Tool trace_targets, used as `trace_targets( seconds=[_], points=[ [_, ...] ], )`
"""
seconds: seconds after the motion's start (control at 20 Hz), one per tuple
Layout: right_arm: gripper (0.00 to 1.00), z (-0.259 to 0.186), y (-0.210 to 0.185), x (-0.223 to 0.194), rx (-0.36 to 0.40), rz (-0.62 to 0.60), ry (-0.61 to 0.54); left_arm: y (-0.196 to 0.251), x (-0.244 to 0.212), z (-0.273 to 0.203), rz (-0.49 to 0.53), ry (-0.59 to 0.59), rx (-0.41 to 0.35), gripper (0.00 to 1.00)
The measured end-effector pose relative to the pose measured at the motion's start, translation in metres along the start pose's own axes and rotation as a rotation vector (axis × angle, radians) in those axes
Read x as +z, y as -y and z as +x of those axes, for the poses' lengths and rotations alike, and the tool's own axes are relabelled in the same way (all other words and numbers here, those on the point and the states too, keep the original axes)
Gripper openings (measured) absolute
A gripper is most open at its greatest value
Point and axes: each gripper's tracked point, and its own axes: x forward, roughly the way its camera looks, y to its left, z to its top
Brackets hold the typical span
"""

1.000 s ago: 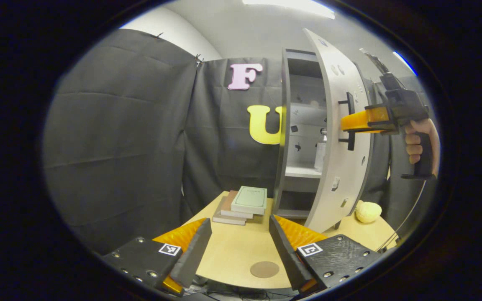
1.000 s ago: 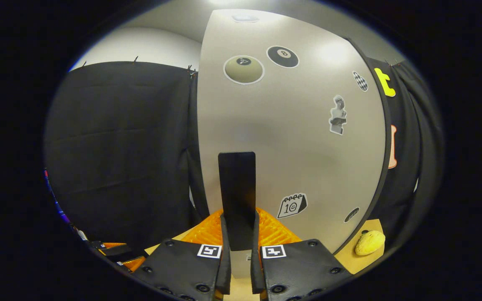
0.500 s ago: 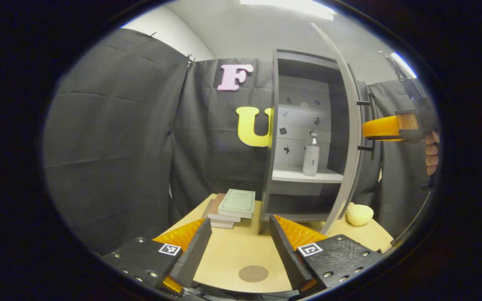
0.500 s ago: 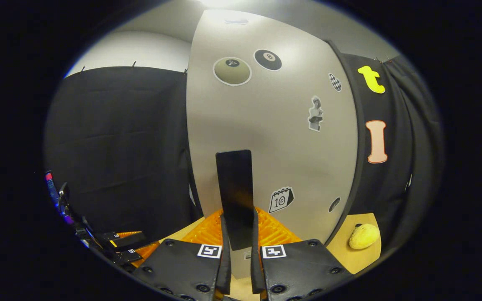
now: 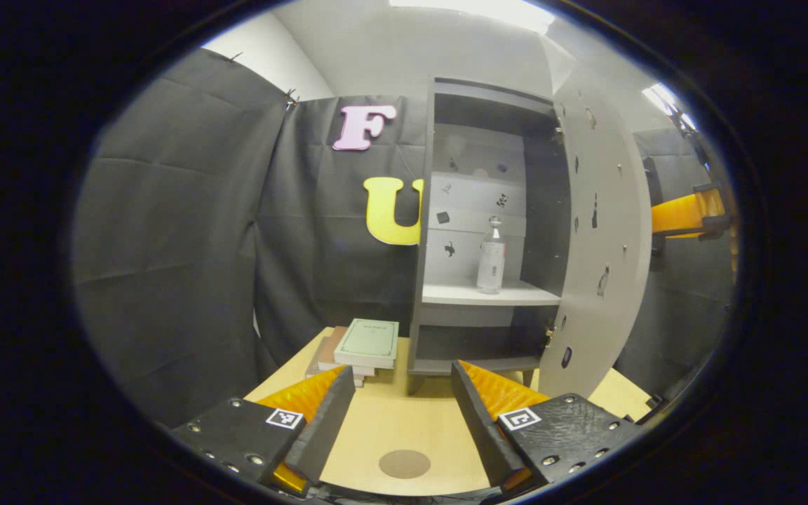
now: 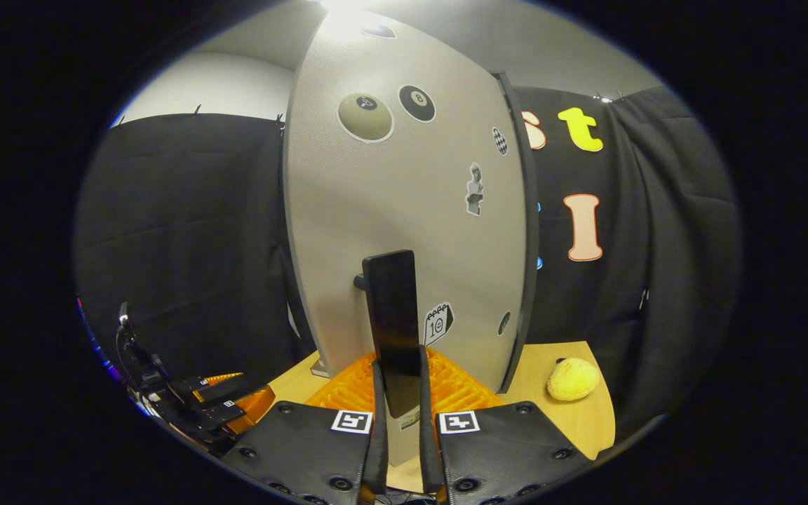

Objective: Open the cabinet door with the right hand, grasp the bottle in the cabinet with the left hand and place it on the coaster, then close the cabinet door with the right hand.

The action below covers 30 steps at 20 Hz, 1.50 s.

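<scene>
In the left gripper view the grey cabinet [image 5: 446, 210] stands open, and a clear bottle [image 5: 492, 256] stands upright on its middle shelf [image 5: 460, 294]. The door [image 5: 597, 238] is swung out to the right. A round brown coaster [image 5: 405, 463] lies on the wooden table just ahead of my left gripper [image 5: 404, 414], which is open and holds nothing. Far right, the orange fingers [image 5: 677, 214] of the other gripper reach behind the door. In the right gripper view my right gripper [image 6: 398, 414] is shut on the black door handle [image 6: 393, 322], facing the door's stickered front [image 6: 404, 210].
A stack of books [image 5: 362, 345] lies on the table [image 5: 404, 428] left of the cabinet. A yellow ball-like object [image 6: 572, 379] rests on the table right of the door. The left gripper [image 6: 214, 400] sits low at the left in the right gripper view.
The right gripper has pulled the door further open, swinging it to the right. The shelf and bottle now stand fully uncovered. The left gripper has stayed open above the table.
</scene>
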Motion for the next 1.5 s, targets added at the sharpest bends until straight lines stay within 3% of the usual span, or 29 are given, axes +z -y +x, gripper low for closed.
trace_targets(
  seconds=[0.35,0.65,0.7,0.75,0.8,0.95,1.05,1.2,1.35,1.5],
  points=[
    [0.18,-0.002,0.008,-0.005,-0.121,0.043,0.005,0.038,-0.004,0.018,0.024,-0.013,-0.103,0.86],
    [0.19,-0.003,0.028,-0.018,-0.286,0.031,-0.001,0.062,-0.006,0.025,0.052,-0.022,-0.163,0.83],
    [0.17,-0.003,0.034,-0.022,-0.315,0.023,0.001,0.065,-0.009,0.025,0.050,-0.028,-0.168,0.86],
    [0.05,-0.007,0.039,-0.022,-0.337,0.031,0.011,0.068,-0.010,0.026,0.049,-0.035,-0.173,0.86],
    [0.08,-0.007,0.048,-0.023,-0.356,0.040,0.023,0.069,-0.012,0.027,0.047,-0.041,-0.178,0.83],
    [0.07,-0.016,0.064,-0.025,-0.308,0.116,0.047,0.075,-0.012,0.031,0.054,-0.047,-0.192,0.86],
    [0.07,-0.018,0.061,-0.025,-0.267,0.104,0.047,0.081,-0.009,0.032,0.069,-0.046,-0.200,0.83],
    [0.09,-0.024,0.064,-0.030,-0.265,0.065,0.037,0.093,-0.003,0.038,0.067,-0.039,-0.229,0.83],
    [0.14,-0.039,0.063,-0.040,-0.252,0.122,0.024,0.106,0.000,0.054,0.068,-0.038,-0.268,0.83],
    [0.13,-0.070,0.083,-0.040,-0.350,0.142,0.029,0.120,0.005,0.072,0.079,-0.045,-0.295,0.86]
  ],
)
